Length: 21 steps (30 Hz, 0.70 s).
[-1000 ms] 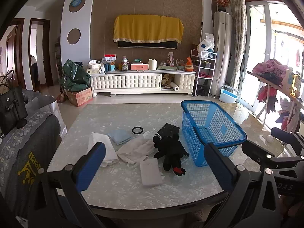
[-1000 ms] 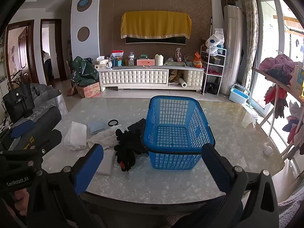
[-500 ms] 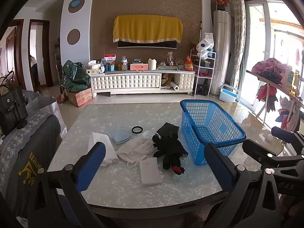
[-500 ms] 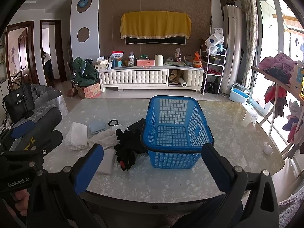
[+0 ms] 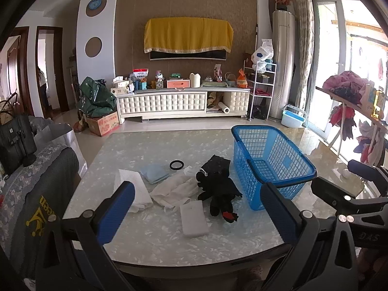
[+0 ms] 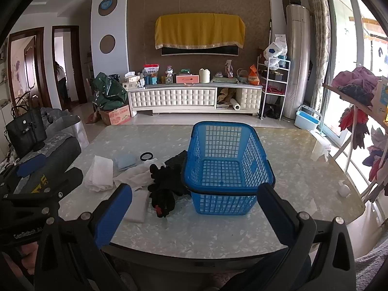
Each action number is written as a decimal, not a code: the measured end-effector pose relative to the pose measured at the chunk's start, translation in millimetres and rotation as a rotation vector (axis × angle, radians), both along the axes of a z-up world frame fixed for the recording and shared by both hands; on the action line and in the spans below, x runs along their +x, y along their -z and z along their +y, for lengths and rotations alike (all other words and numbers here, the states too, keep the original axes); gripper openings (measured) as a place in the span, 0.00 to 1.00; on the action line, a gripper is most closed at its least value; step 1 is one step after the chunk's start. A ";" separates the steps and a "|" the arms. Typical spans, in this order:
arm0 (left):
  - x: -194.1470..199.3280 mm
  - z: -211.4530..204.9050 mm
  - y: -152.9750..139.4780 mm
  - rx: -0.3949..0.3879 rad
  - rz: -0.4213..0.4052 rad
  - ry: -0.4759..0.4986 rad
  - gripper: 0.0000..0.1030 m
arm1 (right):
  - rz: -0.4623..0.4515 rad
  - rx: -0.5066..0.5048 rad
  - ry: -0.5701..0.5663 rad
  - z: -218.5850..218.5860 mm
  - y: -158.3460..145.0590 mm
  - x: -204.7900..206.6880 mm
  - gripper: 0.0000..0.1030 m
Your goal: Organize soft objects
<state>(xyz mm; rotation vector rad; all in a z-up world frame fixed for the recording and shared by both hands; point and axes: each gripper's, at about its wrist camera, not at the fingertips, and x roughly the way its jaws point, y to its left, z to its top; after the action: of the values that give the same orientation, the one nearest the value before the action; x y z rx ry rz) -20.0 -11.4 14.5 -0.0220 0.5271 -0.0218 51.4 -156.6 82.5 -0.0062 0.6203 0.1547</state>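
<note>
black cloth (image 6: 175, 162) partly behind basket (image 6: 228, 167)

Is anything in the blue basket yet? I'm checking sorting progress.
No, the blue basket shows only its bare mesh floor; the black plush toy lies outside it on the table.

Home living room, tufted TV cabinet (image 5: 169, 104), cloth-covered television (image 5: 188, 36), marble dining table (image 5: 145, 150), drying laundry (image 5: 344, 89)

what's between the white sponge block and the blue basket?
The black plush toy lies between the white sponge block and the blue basket, clearest in the left wrist view.
</note>
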 end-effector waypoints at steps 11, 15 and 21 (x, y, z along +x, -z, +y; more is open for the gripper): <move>18.7 3.0 -11.1 0.014 0.022 0.028 1.00 | -0.001 -0.004 -0.018 0.1 -6.4 14.8 1.00; 31.7 8.7 -15.3 0.030 0.055 0.045 1.00 | 0.001 -0.002 -0.018 -1.6 -8.0 25.3 1.00; 51.6 31.5 -20.4 0.033 0.094 0.042 1.00 | 0.035 -0.031 -0.045 5.5 -5.1 45.6 1.00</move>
<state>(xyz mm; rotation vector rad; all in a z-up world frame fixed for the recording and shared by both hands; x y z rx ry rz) 31.6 20.1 34.9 0.0198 0.6217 -0.0531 97.1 -151.1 87.6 -0.0472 0.6582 0.1892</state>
